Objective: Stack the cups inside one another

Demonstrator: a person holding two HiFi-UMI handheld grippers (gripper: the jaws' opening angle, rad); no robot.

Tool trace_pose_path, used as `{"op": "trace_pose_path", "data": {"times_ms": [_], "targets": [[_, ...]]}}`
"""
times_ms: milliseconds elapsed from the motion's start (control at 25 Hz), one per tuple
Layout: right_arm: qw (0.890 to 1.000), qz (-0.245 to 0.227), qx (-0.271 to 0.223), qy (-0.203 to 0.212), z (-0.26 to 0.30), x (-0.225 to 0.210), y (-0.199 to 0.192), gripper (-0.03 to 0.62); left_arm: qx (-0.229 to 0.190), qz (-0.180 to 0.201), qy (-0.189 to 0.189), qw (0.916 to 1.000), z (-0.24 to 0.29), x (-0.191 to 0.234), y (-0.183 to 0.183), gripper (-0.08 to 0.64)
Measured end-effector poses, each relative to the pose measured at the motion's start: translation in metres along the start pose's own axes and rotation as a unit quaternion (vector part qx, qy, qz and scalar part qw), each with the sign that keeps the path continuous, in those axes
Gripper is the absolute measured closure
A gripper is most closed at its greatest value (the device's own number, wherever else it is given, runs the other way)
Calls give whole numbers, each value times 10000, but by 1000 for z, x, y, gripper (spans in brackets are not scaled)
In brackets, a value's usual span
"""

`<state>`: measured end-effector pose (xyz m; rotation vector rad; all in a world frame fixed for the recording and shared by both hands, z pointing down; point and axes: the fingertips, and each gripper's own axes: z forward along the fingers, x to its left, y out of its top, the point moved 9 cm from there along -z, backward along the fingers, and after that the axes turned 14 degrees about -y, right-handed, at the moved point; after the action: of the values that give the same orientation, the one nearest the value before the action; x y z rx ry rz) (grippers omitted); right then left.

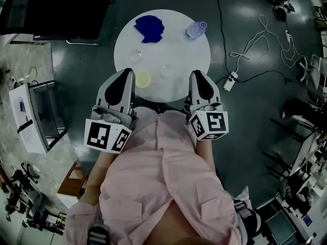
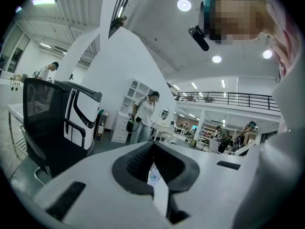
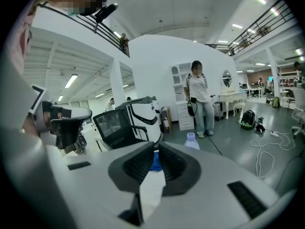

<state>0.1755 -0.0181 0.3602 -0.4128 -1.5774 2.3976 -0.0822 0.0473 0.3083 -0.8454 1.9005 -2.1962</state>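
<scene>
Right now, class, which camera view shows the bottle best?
The head view: the whole bottle stands clear on the table. The right gripper view catches only its top above the fingers; the left gripper view shows no clear bottle.

The head view is dimly exposed — the glossy grey floor (image 1: 240, 9) is darkened, and the clear plastic cups (image 1: 136, 55) are nearly lost in glare on the round white table (image 1: 173, 40). Both gripper views are brightly lit by round ceiling lamps (image 2: 184, 5) — edges are bent and corners blacked out.
</scene>
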Motion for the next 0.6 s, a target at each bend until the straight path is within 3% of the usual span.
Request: {"op": "trace_pose_path", "data": {"times_ms": [600], "targets": [[9981, -371, 453, -164, 19, -3, -18, 555, 41, -85, 48, 9999, -4, 2, -5, 551]]}}
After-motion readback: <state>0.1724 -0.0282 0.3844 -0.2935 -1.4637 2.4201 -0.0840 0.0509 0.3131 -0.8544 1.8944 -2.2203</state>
